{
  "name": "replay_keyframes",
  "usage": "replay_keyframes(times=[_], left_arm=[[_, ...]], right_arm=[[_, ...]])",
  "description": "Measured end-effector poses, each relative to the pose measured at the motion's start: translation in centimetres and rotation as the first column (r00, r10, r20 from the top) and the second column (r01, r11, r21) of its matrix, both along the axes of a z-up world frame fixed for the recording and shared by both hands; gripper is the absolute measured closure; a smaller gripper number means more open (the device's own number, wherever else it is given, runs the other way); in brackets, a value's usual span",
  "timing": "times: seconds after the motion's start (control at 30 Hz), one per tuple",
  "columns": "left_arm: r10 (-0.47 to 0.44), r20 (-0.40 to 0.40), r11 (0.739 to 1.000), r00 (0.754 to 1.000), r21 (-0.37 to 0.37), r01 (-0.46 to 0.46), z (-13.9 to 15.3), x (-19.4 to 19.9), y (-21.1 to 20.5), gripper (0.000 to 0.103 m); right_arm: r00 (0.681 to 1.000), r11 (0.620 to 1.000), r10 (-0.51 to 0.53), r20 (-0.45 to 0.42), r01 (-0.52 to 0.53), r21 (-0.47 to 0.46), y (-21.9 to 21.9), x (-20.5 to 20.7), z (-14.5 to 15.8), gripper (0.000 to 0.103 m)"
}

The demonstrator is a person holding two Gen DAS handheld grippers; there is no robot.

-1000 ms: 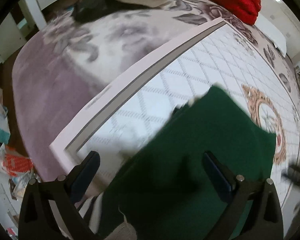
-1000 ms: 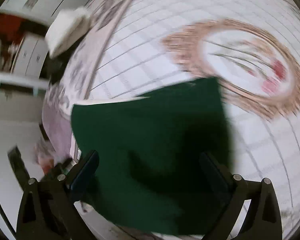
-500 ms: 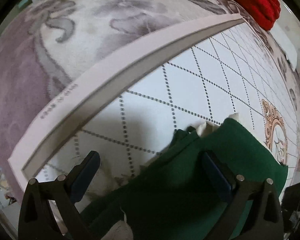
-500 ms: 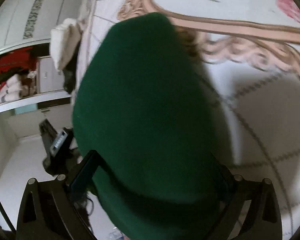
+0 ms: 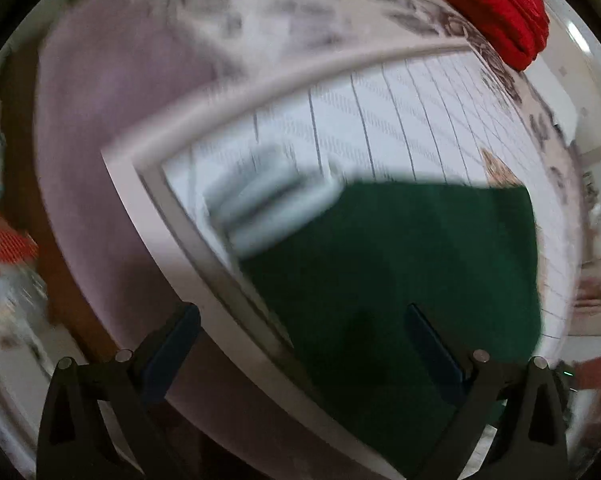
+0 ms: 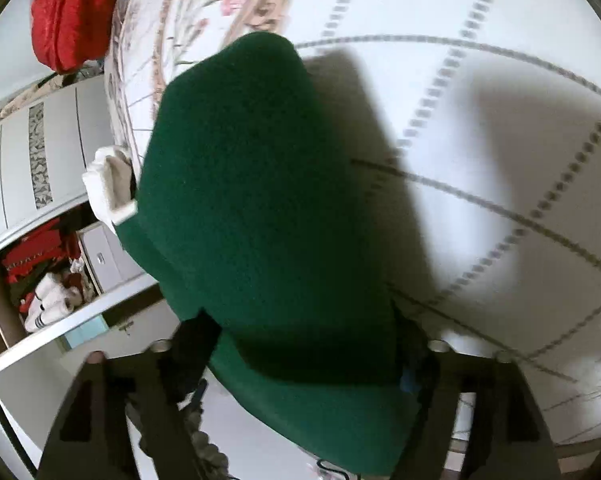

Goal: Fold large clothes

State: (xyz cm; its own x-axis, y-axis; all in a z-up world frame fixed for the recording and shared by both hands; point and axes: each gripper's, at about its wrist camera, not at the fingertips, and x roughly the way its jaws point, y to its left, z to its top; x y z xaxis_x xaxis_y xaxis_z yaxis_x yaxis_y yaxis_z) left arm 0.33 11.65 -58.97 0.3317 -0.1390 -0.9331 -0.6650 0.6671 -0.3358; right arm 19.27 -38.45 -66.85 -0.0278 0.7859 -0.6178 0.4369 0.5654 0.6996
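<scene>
Two grippers work one green garment [image 6: 260, 216] on the bed [image 6: 500, 128]. Right gripper [image 6: 304, 340]: jaws have just been opening, spread wide, cloth bulging between them and running toward 11 o'clock. Left gripper [image 5: 300, 344]: jaws spread, pinching nothing; garment lies flat toward 1 o'clock. Right gripper judged nearer.

Left wrist view motion-blurred: pale striped patch [image 5: 260, 208] beside green garment [image 5: 400, 272] unidentifiable; floor clutter [image 5: 4, 248] smeared. Right wrist view: green garment [image 6: 252, 200] covers both fingertips of right gripper [image 6: 304, 344]; contact unreadable. Shelf contents [image 6: 40, 280] indistinct.
</scene>
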Motion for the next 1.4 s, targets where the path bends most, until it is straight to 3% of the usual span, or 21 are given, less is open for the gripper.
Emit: replay_keyframes(times=[0.07,0.13,0.33,0.43,0.47,0.5,0.53,0.57,0.6,0.7,0.97,1.13,1.4], left_arm=[[0.032,0.033,0.991,0.999,-0.130,-0.028,-2.3,-0.1,-0.6,0.000],[0.070,0.090,0.977,0.993,-0.209,-0.050,-3.9,0.3,-0.7,0.000],[0.098,0.232,0.974,0.968,-0.221,-0.046,-5.3,3.7,-0.5,0.012],[0.111,0.290,0.981,0.951,-0.184,-0.059,-4.9,4.8,-0.3,0.037],[0.113,0.309,0.984,0.944,-0.169,-0.062,-4.6,5.1,-0.2,0.059],[0.112,0.330,0.985,0.937,-0.164,-0.059,-4.2,5.4,-0.1,0.079],[0.113,0.349,0.985,0.930,-0.165,-0.058,-3.9,5.7,0.1,0.082],[0.116,0.363,0.987,0.925,-0.143,-0.068,-3.3,6.0,0.3,0.082],[0.112,0.374,0.989,0.921,-0.132,-0.067,-3.1,6.4,0.4,0.085],[0.080,0.401,0.994,0.912,-0.095,-0.045,-1.4,7.8,0.5,0.086],[0.038,0.451,0.999,0.892,-0.040,-0.022,3.4,9.5,0.2,0.087],[0.014,0.482,1.000,0.876,-0.011,-0.010,6.6,12.7,-0.8,0.087],[-0.011,0.521,1.000,0.853,-0.019,0.024,8.5,24.9,-4.4,0.087]], right_arm=[[0.999,0.999,0.036,0.014,-0.036,0.018,0.3,0.2,-0.6,0.018],[0.997,0.997,0.070,0.024,-0.071,0.039,0.6,0.4,-1.3,0.014],[0.996,0.978,0.087,0.034,-0.092,0.187,3.3,0.5,-4.2,0.009],[0.989,0.968,0.134,0.069,-0.145,0.203,5.8,1.0,-4.5,0.001],[0.985,0.968,0.150,0.085,-0.164,0.190,6.6,1.2,-4.4,0.001],[0.985,0.969,0.142,0.100,-0.159,0.191,7.0,1.2,-4.2,0.008],[0.985,0.971,0.124,0.116,-0.145,0.189,7.2,1.3,-4.0,0.019],[0.988,0.973,0.096,0.118,-0.118,0.196,7.1,1.3,-3.9,0.039],[0.990,0.973,0.072,0.124,-0.097,0.207,7.1,1.3,-3.8,0.048],[0.984,0.978,0.056,0.167,-0.087,0.188,7.9,2.2,-1.8,0.056],[0.952,0.967,0.103,0.289,-0.165,0.197,7.9,7.3,4.5,0.061],[0.927,0.958,0.141,0.347,-0.216,0.188,6.4,13.2,8.6,0.062],[0.907,0.966,0.142,0.397,-0.215,0.146,-0.4,27.9,12.4,0.062]])
